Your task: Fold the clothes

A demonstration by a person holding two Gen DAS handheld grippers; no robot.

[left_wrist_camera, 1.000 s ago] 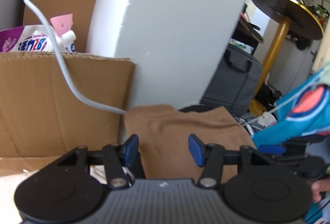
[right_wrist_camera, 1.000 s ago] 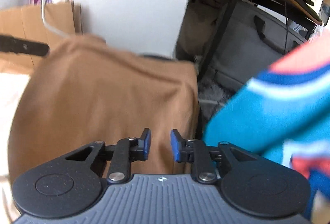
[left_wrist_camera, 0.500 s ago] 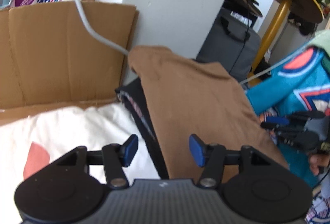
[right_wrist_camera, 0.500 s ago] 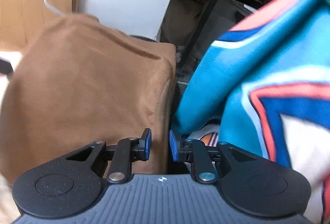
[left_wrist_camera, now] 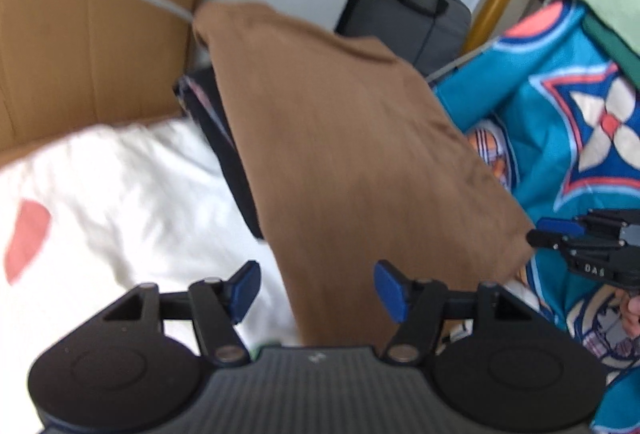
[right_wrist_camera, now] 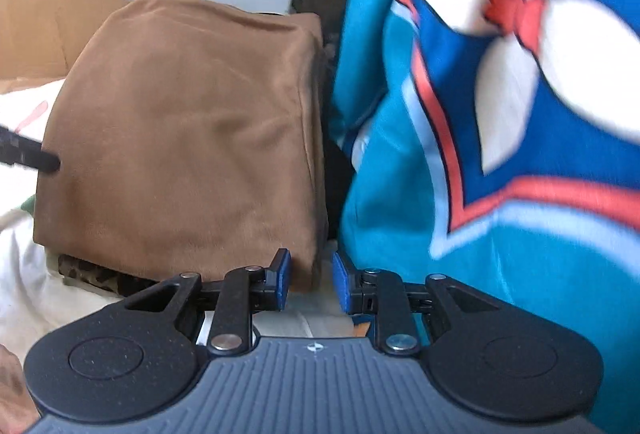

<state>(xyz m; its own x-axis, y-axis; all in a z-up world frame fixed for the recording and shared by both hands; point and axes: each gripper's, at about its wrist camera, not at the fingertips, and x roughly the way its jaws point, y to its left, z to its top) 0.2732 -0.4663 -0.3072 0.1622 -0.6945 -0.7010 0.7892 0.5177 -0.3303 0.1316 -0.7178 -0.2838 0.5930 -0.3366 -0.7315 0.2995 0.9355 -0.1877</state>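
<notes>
The brown cloth [left_wrist_camera: 360, 162] lies folded on the pile straight before both grippers, its long axis pointing away from them, with the left gripper [left_wrist_camera: 316, 286] wide open over its near edge and the right gripper [right_wrist_camera: 308, 280] narrow but empty at its right corner.

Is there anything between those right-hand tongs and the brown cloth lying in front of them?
Nothing visible. The right tongs sit open at the near corner of the folded brown cloth, with only white bedding below the gap. The teal patterned garment hangs to the right, off the path.
</notes>
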